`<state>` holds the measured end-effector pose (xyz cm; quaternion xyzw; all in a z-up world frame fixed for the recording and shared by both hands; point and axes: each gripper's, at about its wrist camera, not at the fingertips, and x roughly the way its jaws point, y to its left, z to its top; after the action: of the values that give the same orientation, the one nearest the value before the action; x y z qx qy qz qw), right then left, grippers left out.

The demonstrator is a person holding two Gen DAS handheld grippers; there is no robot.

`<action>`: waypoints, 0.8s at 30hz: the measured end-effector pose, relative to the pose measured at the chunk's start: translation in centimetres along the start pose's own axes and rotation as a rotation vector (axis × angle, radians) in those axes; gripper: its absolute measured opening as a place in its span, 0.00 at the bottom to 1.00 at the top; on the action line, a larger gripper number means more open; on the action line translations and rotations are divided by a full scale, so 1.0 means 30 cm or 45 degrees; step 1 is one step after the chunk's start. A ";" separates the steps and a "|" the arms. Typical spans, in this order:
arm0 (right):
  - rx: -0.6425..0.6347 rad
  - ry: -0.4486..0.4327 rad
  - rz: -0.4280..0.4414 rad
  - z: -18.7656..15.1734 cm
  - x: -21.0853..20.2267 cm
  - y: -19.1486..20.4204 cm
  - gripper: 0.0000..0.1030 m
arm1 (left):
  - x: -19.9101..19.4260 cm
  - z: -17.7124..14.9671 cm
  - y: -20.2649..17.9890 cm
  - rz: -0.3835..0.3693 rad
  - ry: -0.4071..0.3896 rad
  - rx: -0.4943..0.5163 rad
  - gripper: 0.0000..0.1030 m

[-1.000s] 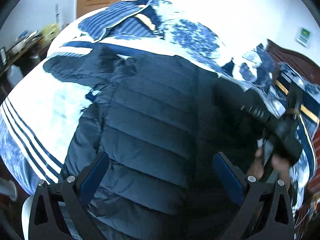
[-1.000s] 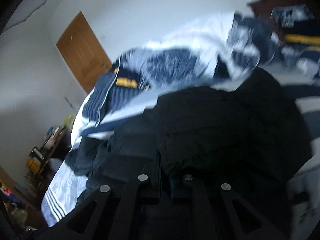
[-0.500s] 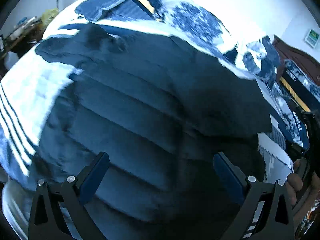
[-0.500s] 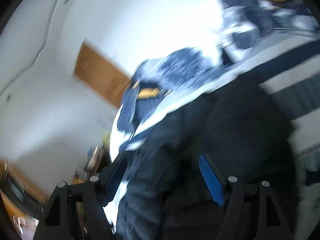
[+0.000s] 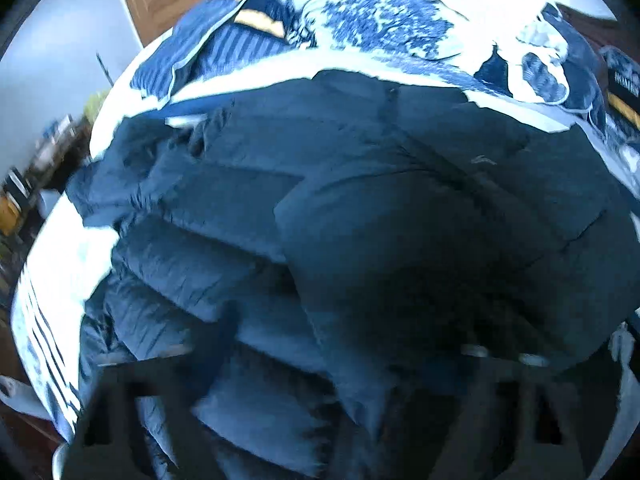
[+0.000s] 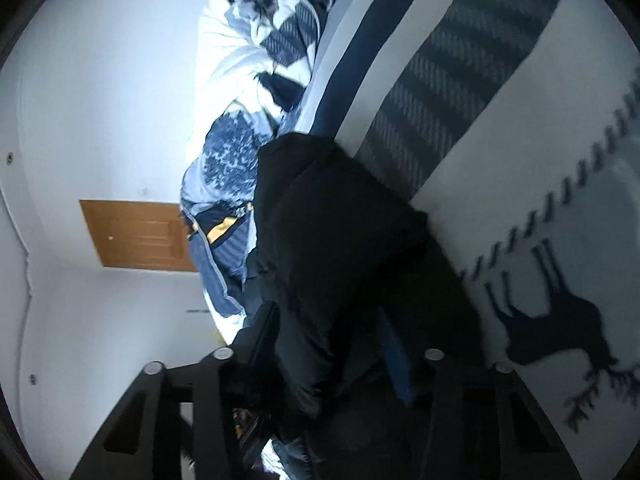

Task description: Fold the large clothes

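Jacket: your dark quilted jacket lies folded over itself mid-bed, on the white bedspread.
Left gripper: blurred over the jacket's near hem; jaws just closing, grip unclear.
Right gripper: jaws just narrowing, jacket fabric bunched between them; pressing or not, you can't tell.

Both grippers, mid-close.
L gripper: blurred, jaws just been closing, cloth between them. R gripper: rolled sideways, jaws just been closing w/ cloth between.
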<state>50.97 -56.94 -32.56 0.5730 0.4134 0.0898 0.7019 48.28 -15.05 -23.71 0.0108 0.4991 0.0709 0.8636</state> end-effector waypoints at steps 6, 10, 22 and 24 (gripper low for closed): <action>0.044 0.017 0.004 -0.002 0.004 0.014 0.50 | -0.059 0.011 0.189 -0.215 0.048 -0.265 0.16; -0.036 0.003 -0.080 -0.014 0.018 0.064 0.47 | -0.163 0.089 0.301 -0.263 -0.067 -0.352 0.12; -0.103 0.112 -0.134 -0.062 0.182 0.147 0.08 | 0.043 0.159 0.555 -0.219 0.043 -0.489 0.33; -0.081 0.098 -0.121 -0.060 0.161 0.122 0.11 | 0.068 0.107 0.557 -0.210 0.048 -0.506 0.34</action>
<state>54.12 -51.54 -31.66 0.5264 0.4638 0.0915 0.7067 50.19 1.93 -22.35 -0.2018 0.4905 0.0972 0.8422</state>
